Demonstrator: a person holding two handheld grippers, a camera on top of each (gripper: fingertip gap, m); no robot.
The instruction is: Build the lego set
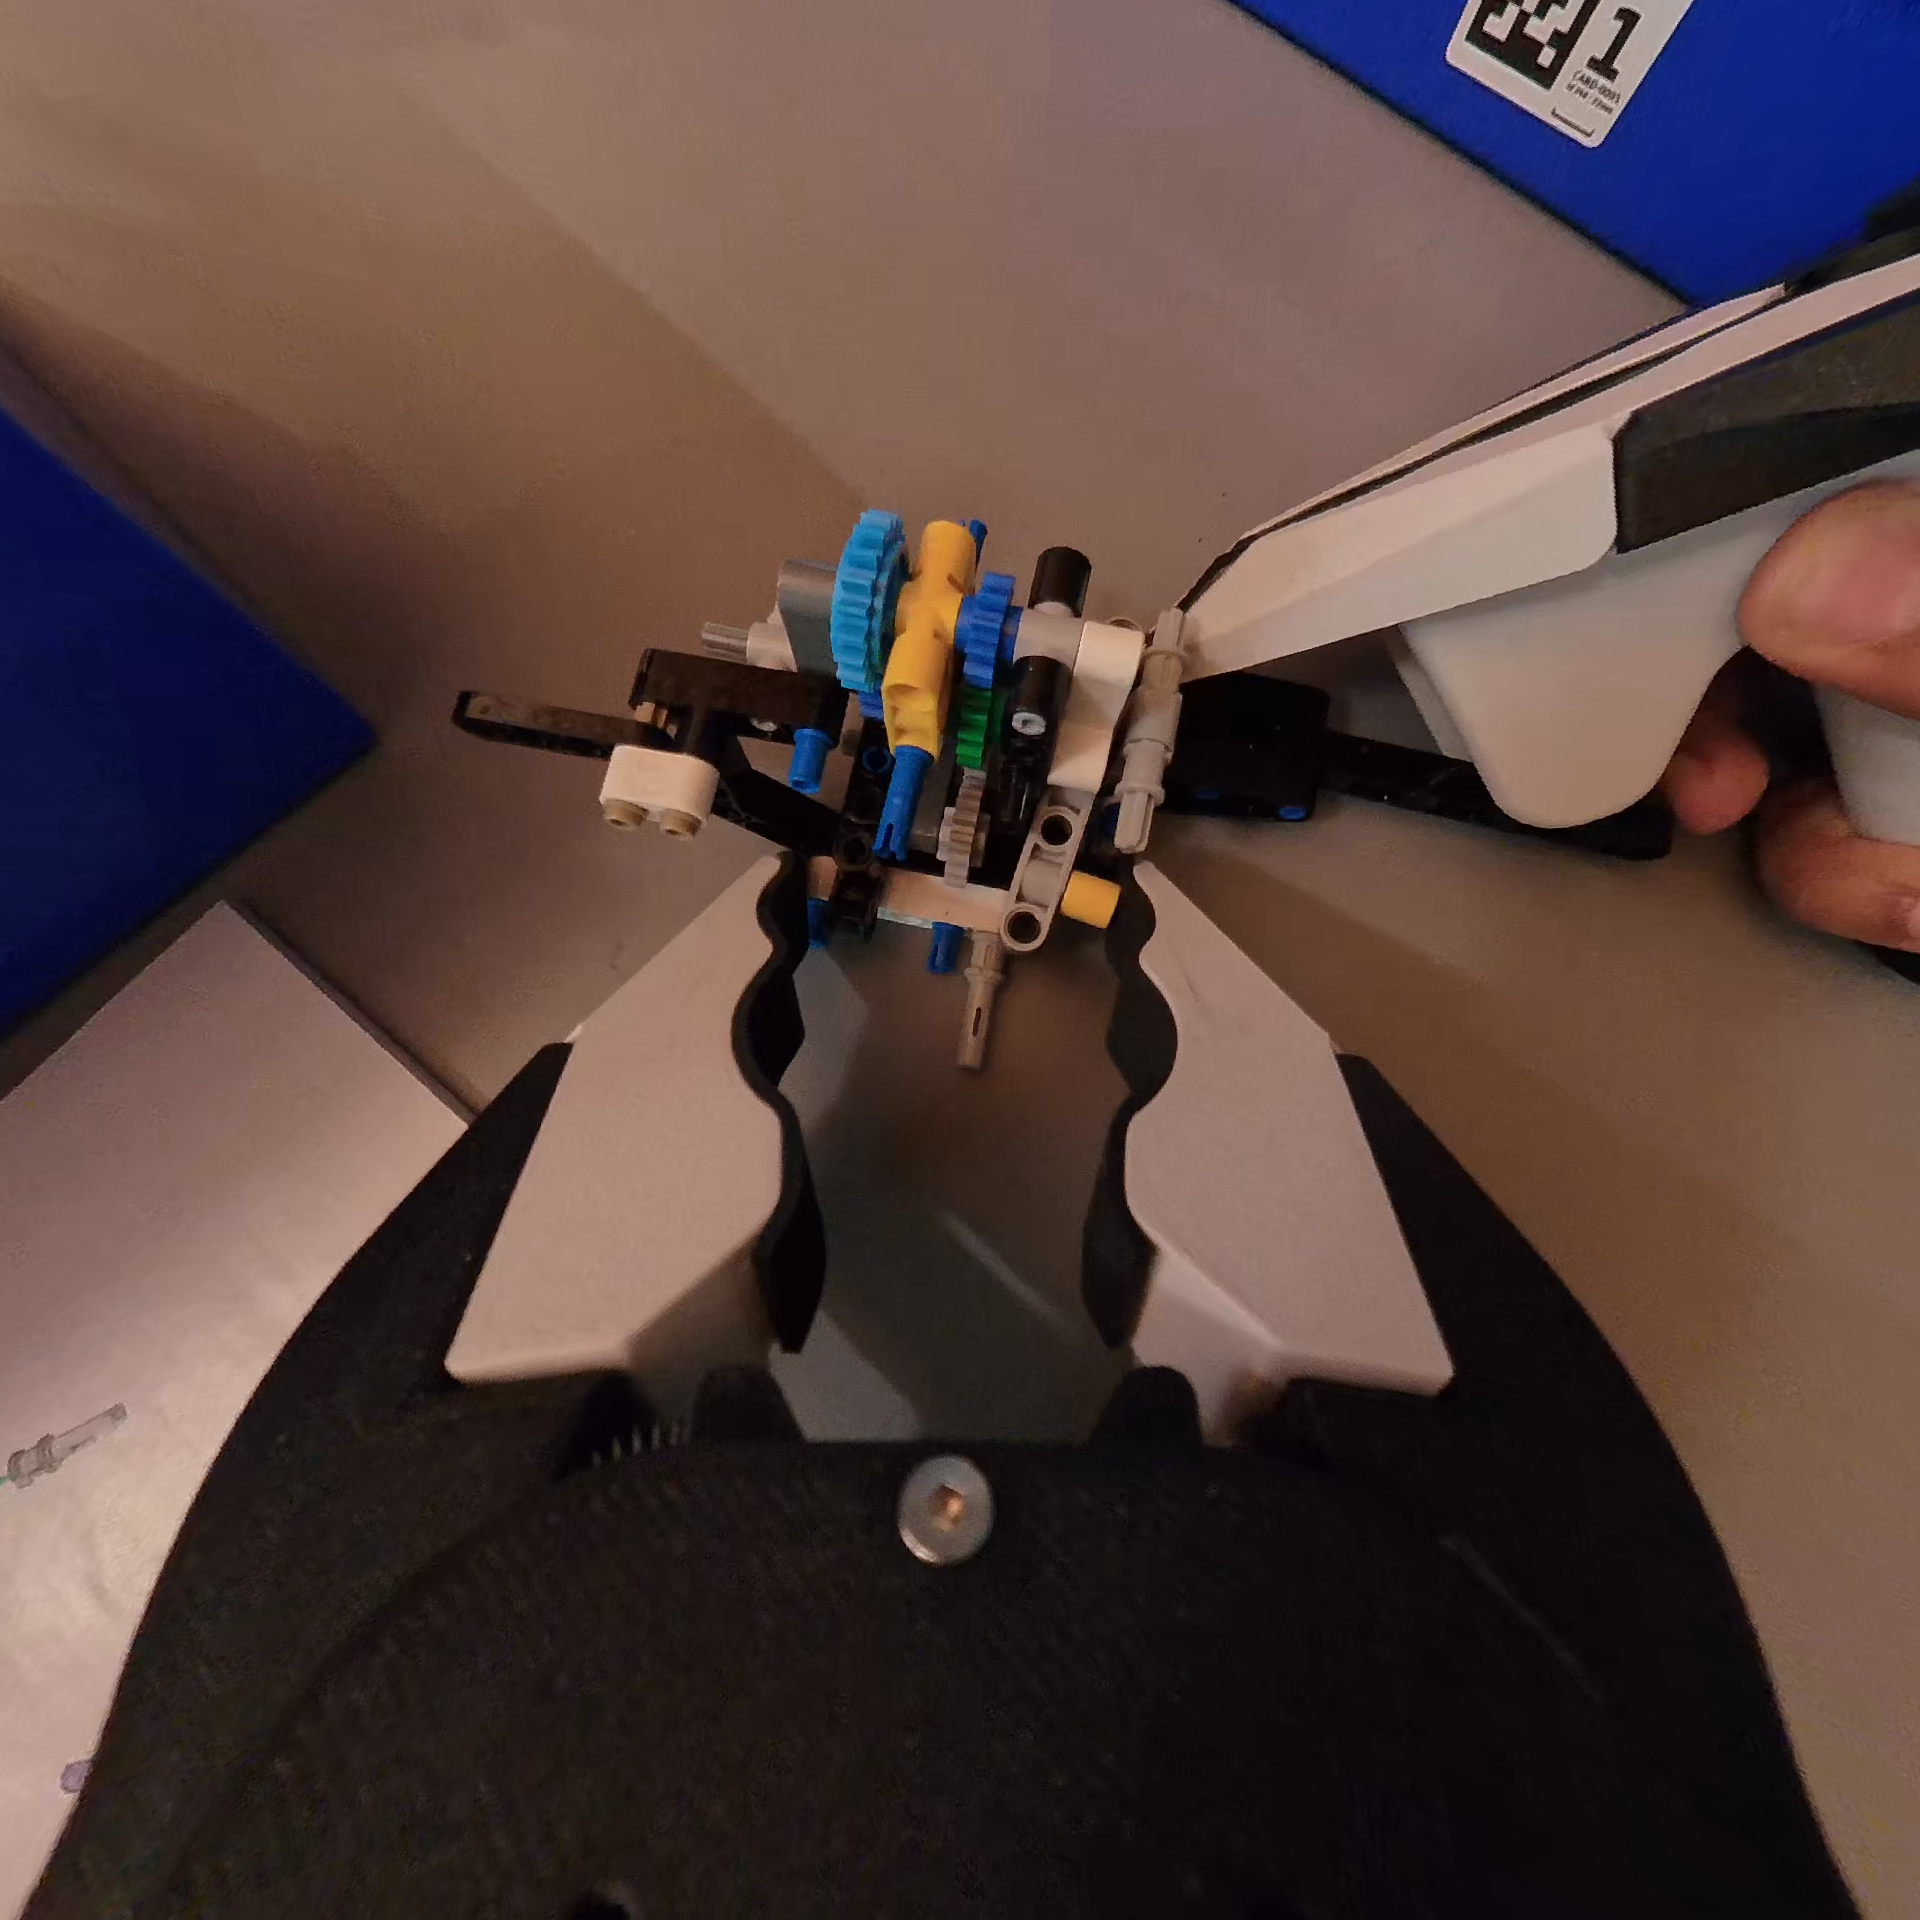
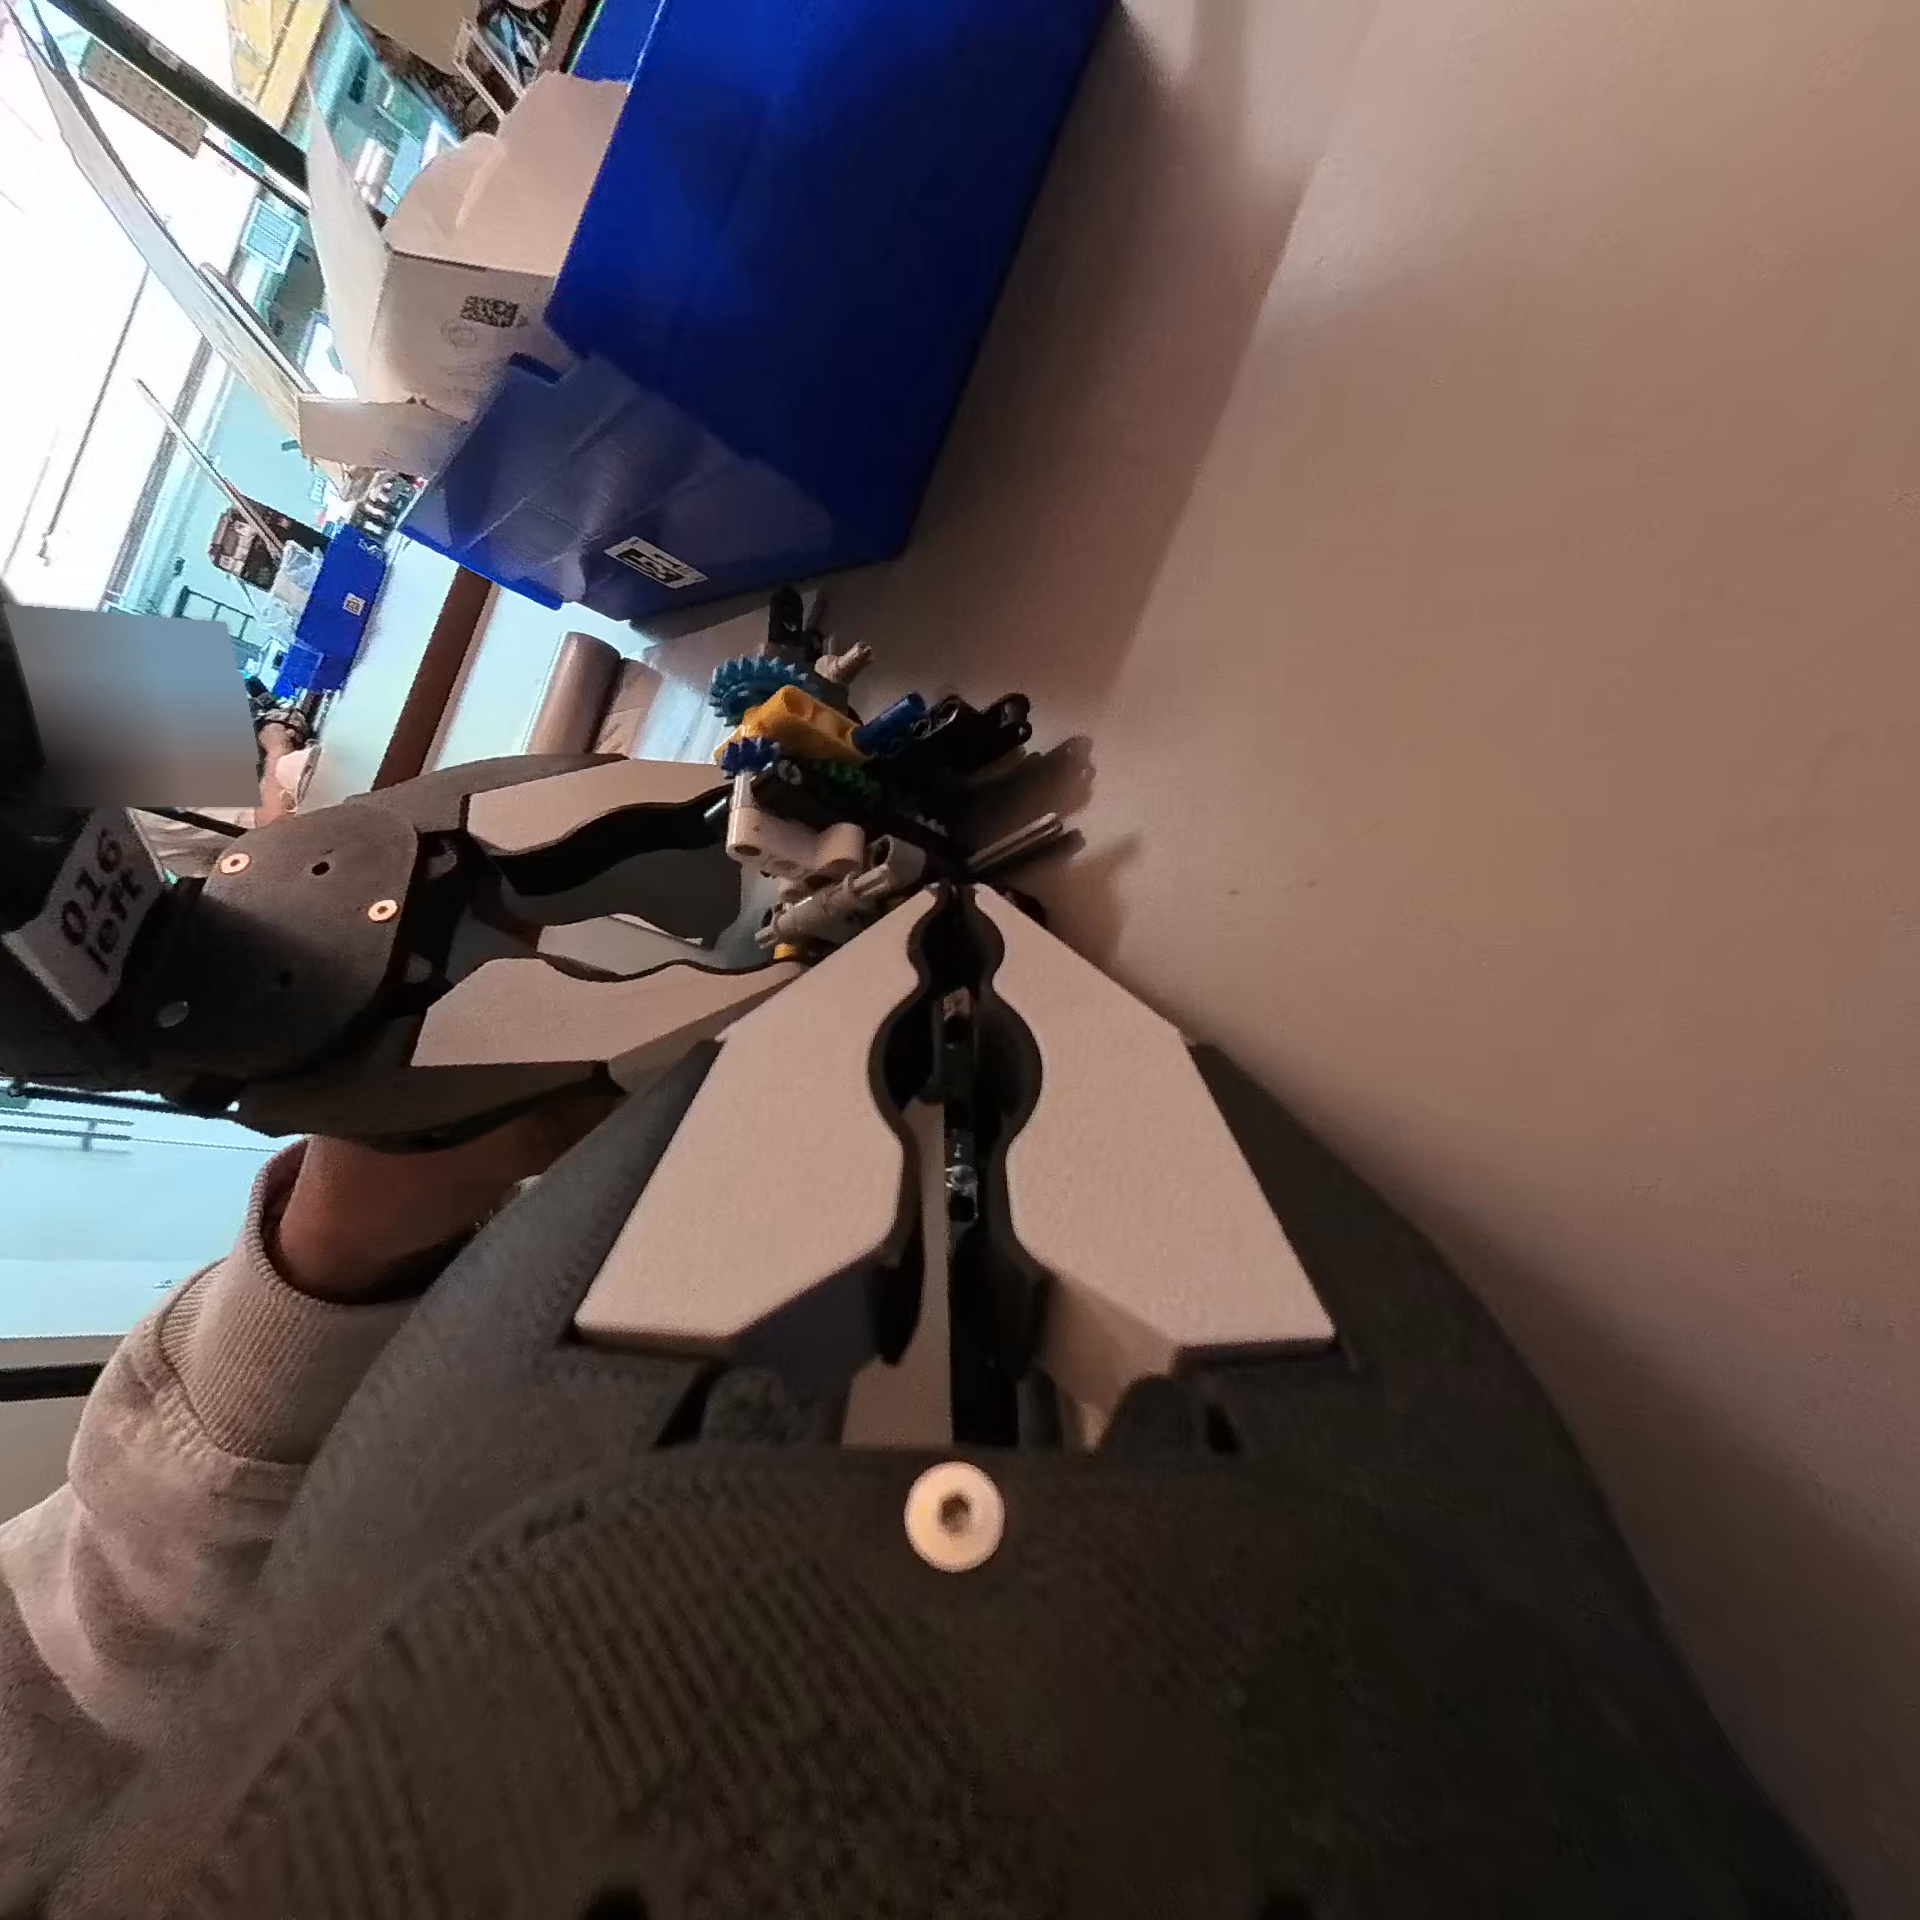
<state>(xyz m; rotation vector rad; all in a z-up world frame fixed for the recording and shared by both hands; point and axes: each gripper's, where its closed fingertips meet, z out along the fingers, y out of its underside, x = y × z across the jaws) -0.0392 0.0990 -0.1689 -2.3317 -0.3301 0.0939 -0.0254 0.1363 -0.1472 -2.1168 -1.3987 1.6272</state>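
Left tool [image 1: 961, 883] sits nearest in its own view, fingers spread wide, tips bracketing the near edge of the lego build [image 1: 935, 717] with its white beam between them; whether the tips actually touch it is unclear. Build rests on the tan table [image 1: 520, 312]: light-blue gear [image 1: 862, 613], yellow connector [image 1: 920, 644], darker blue gear, green gear below, black beams sticking out left and right, grey pin [image 1: 982, 1003] hanging off the near side. Right tool [image 1: 1184, 623] comes in from the right, fingers pressed together, tip right at a grey axle pin [image 1: 1153, 727] on the build's right side. In the right wrist view, right tool [image 2: 961, 899] is pinching a thin black beam [image 2: 951, 1049] that runs back between its fingers; left tool [image 2: 769, 883] shows spread at the build [image 2: 831, 769]. A hand [image 1: 1829, 686] grips the right tool's handle. White sheet [image 1: 156, 1195] lies near left with a small clear pin [image 1: 62, 1439] on it. Blue bin [image 1: 1558, 156] stands far right, another blue bin [image 1: 125, 707] at left.
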